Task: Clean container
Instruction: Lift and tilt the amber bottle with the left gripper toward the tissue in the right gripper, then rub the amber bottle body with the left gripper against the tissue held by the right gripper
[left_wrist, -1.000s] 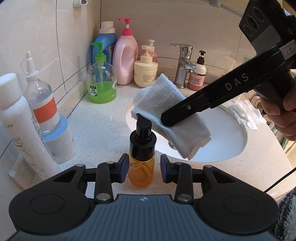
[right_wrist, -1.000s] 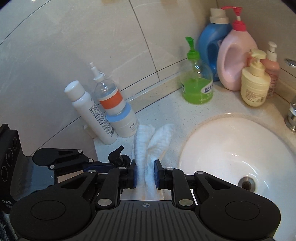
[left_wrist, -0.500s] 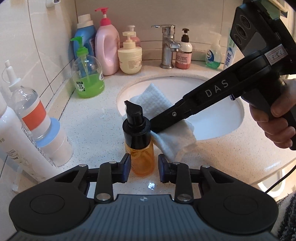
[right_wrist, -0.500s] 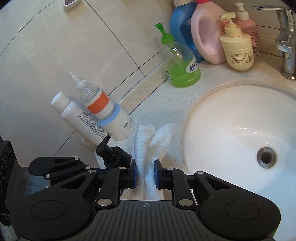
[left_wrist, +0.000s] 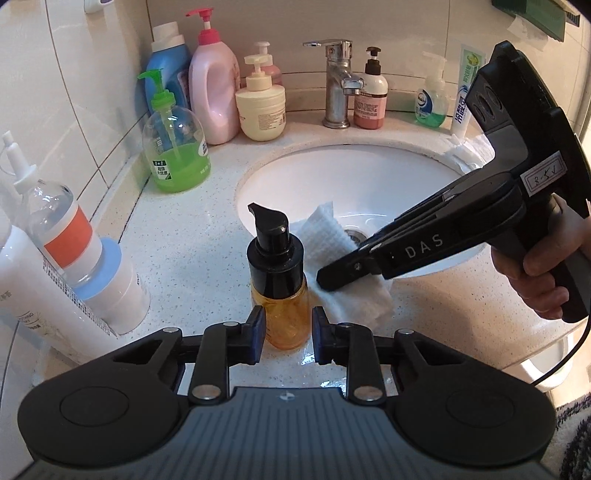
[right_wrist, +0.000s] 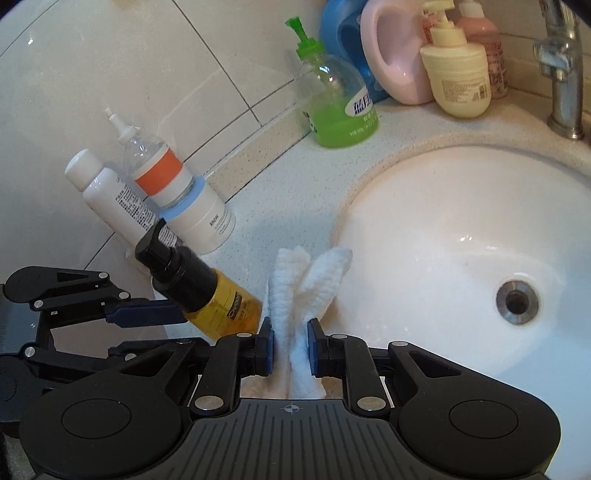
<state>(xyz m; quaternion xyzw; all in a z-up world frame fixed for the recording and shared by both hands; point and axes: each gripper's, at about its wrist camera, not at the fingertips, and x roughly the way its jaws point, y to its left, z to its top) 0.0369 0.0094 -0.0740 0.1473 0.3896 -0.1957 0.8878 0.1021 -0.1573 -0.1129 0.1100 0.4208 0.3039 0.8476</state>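
Observation:
A small amber pump bottle (left_wrist: 282, 295) with a black cap is held between the pads of my left gripper (left_wrist: 284, 338), which is shut on its lower body. In the right wrist view the bottle (right_wrist: 218, 299) shows at the left, with the left gripper's fingers (right_wrist: 147, 317) on it. My right gripper (right_wrist: 290, 347) is shut on a folded white cloth (right_wrist: 306, 284). In the left wrist view the right gripper (left_wrist: 332, 277) holds the cloth (left_wrist: 354, 295) just to the right of the bottle, close beside its body.
A white sink basin (left_wrist: 369, 177) with a chrome tap (left_wrist: 338, 85) lies behind. Several bottles line the wall: green soap (left_wrist: 175, 147), pink and blue jugs (left_wrist: 212, 85), a cream pump (left_wrist: 260, 107), white bottles (left_wrist: 85, 266) at the left. Speckled counter (left_wrist: 184, 251) surrounds them.
The right gripper and cloth have come down and closer to the bottle's right side. The left gripper and bottle have tilted and shifted so more of the sink shows.

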